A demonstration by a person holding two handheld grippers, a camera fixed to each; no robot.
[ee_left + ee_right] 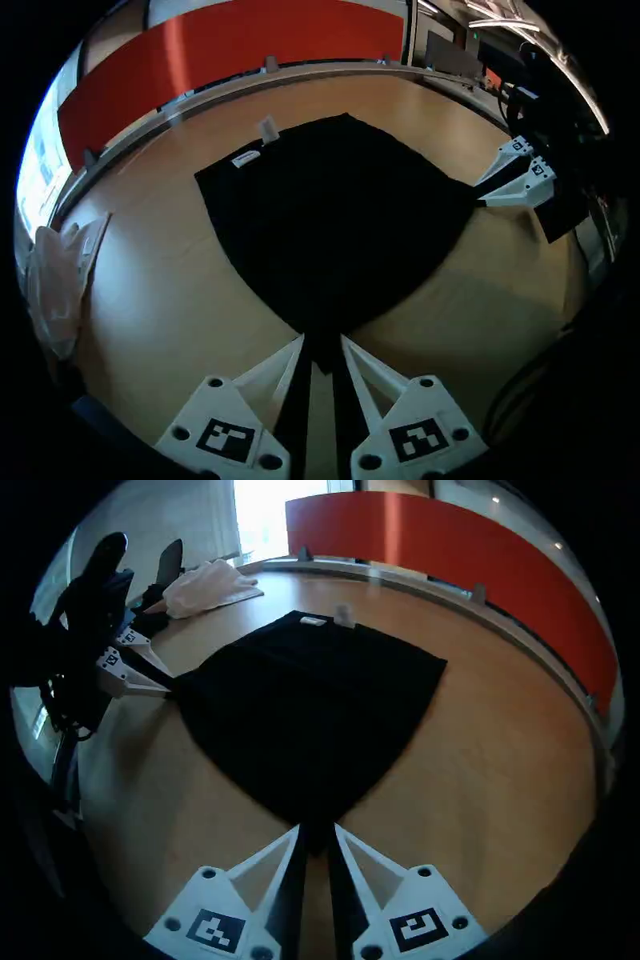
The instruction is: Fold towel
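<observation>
Left gripper view first: what worries you?

The left gripper (320, 352) has its jaws clenched on one near corner of the flat black fabric towel (336, 224), which lies spread on the pale wooden table (160, 280). Only the tip of that corner sits between the fingers. My guess is that a quick lift could pull it free.

And the other side?

It is the same story. In the right gripper view, the right gripper (318, 836) is pinched closed on the neighbouring near corner, again with very little cloth in the bite. If one hand rises or travels faster than the other, the edge between them could go slack or skew, and I'd expect the fold to land crooked. The far corner with the small white tags (246, 158) might also drag along the table.

Anything in the way?

A crumpled white cloth (208, 588) lies well apart, beyond the towel, so I doubt it.

How are the hands posed?

Both grippers are held low, with fingers lying nearly flat to the tabletop and aimed inward toward the towel's middle from adjacent corners. The edge between them looks fairly taut.
</observation>
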